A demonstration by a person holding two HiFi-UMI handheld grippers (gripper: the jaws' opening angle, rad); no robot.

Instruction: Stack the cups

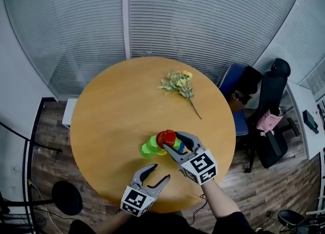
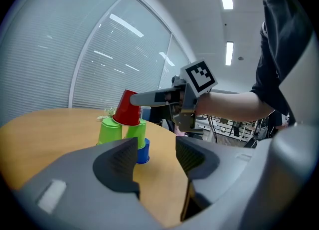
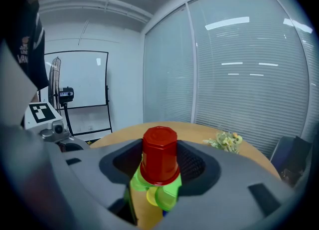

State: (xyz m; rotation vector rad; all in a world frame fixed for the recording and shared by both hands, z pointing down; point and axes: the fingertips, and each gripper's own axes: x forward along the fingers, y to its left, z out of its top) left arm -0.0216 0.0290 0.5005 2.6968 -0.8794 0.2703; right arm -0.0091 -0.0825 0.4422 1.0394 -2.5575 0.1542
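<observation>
Office corner, blinds (image 1: pixel 203 14) across the glass walls, wood floor. Round wooden table (image 1: pixel 111 106) in the middle, with a sprig of yellow flowers (image 1: pixel 177 83) lying on its far side. Black office chair (image 1: pixel 269 106) off to the right, well apart from the table.

Cups are clustered near the table's near edge, right of centre. Two green cups (image 1: pixel 150 145) stand upside down side by side. A blue cup (image 1: pixel 181 147) and a yellow cup (image 1: pixel 161 152) sit low, right against them. In the left gripper view the blue one shows at the foot of the right-hand green cup; can't tell if it's under it or behind it.

Right gripper (image 1: pixel 175 144): jaws clamped on the red cup (image 1: pixel 166 138), one pad on each side of its wall. The cup is upside down and slightly tilted, with its rim at the tops of the two green cups. It looks to be touching them; can't confirm it's seated.

Left gripper (image 1: pixel 158 173): jaws apart, nothing between them. It's over the near edge of the table, just short of the cups and pointed at them.
</observation>
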